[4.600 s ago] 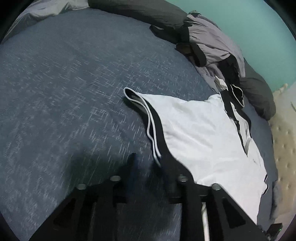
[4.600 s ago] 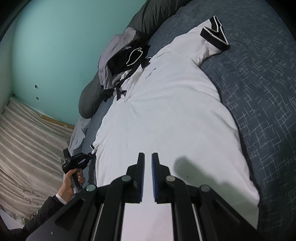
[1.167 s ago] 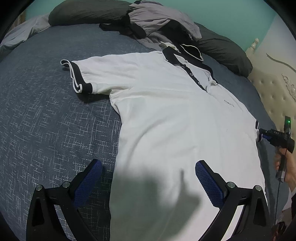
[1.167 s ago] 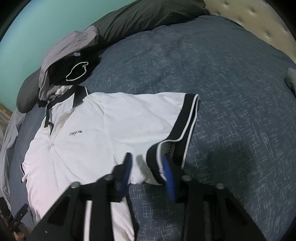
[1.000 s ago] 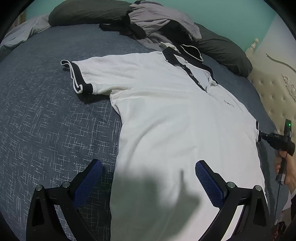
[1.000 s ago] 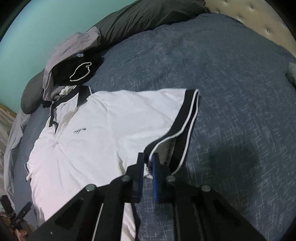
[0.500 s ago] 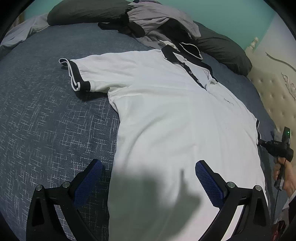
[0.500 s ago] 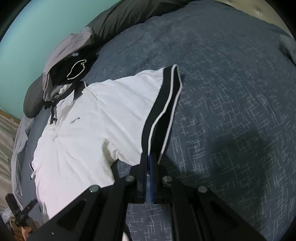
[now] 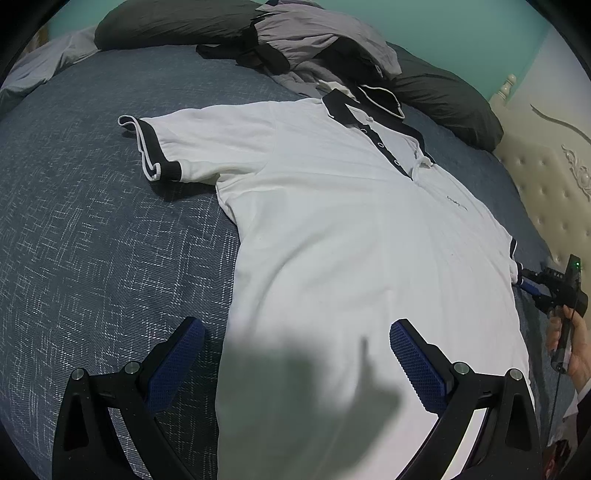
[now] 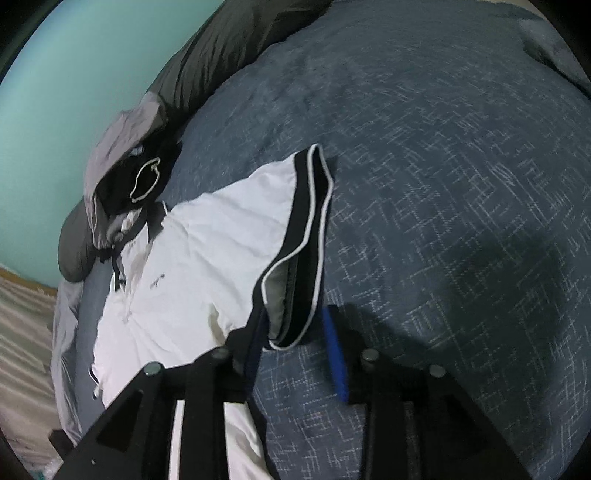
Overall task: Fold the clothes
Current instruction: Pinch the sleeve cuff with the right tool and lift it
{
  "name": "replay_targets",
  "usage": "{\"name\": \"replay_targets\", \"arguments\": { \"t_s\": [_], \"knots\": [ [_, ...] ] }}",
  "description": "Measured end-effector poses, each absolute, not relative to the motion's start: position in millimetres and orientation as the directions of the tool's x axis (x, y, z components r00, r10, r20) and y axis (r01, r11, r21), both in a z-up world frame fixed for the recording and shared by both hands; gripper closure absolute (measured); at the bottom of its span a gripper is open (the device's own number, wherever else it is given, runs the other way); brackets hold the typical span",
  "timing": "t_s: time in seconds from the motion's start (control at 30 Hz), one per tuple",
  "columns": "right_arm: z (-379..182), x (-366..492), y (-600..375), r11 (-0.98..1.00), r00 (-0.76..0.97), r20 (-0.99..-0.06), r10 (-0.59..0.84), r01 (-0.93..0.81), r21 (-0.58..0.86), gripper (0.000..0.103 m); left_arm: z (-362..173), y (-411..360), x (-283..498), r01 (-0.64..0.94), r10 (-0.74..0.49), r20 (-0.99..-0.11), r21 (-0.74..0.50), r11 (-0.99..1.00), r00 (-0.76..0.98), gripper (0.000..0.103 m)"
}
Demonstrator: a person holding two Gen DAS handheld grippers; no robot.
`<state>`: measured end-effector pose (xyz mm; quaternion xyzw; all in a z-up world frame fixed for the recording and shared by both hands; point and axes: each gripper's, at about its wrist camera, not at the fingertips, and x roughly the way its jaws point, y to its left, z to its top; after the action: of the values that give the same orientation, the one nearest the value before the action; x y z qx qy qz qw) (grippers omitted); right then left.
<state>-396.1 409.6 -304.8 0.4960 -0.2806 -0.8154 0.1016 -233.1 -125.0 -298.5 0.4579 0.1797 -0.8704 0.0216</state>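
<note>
A white polo shirt (image 9: 351,240) with black collar and cuffs lies face up, spread flat on the blue-grey bedspread (image 9: 92,240). My left gripper (image 9: 295,332) hovers over the shirt's lower part, open wide, nothing between its blue pads. In the right wrist view the shirt (image 10: 207,251) stretches away to the left, and its black, white-piped sleeve cuff (image 10: 306,229) runs down into my right gripper (image 10: 295,350). The right jaws are opening; the cuff's end lies loose between them, near the left finger. The left wrist view also shows the right gripper (image 9: 546,284) at the far sleeve, held by a hand (image 9: 570,343).
A heap of grey and black clothing (image 9: 325,40) lies at the shirt's collar, against dark pillows (image 9: 166,22). A cream tufted headboard (image 9: 546,184) borders the right side. Bare bedspread (image 10: 461,184) spreads beyond the sleeve.
The right gripper shut on the sleeve cuff, drew the sleeve outward and straight, and has now parted its jaws. The left gripper has stayed where it was, open.
</note>
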Motion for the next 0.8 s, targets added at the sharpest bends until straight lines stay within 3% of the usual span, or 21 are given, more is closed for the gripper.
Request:
{"name": "replay_targets", "arguments": {
  "t_s": [0.2,0.7,0.73,0.8],
  "knots": [
    [-303,-408,419,-0.774,-0.534,-0.704,-0.469,-0.136,0.618,0.064,-299,-123,-233,0.200,0.127,-0.806,-0.291,-0.936,-0.578,0.000],
    [-319,-452,417,-0.828,-0.518,-0.761,-0.390,-0.163,0.536,0.064,-302,-123,-237,0.194,0.130,-0.807,-0.290,-0.937,-0.576,0.000],
    [-319,-452,416,-0.836,-0.522,-0.762,-0.383,-0.155,0.526,0.065,-302,-123,-237,0.193,0.131,-0.807,-0.290,-0.937,-0.576,0.000],
    [-318,-453,414,-0.856,-0.524,-0.772,-0.360,-0.143,0.496,0.077,-303,-122,-237,0.192,0.131,-0.808,-0.289,-0.938,-0.575,0.000]
  ]
}}
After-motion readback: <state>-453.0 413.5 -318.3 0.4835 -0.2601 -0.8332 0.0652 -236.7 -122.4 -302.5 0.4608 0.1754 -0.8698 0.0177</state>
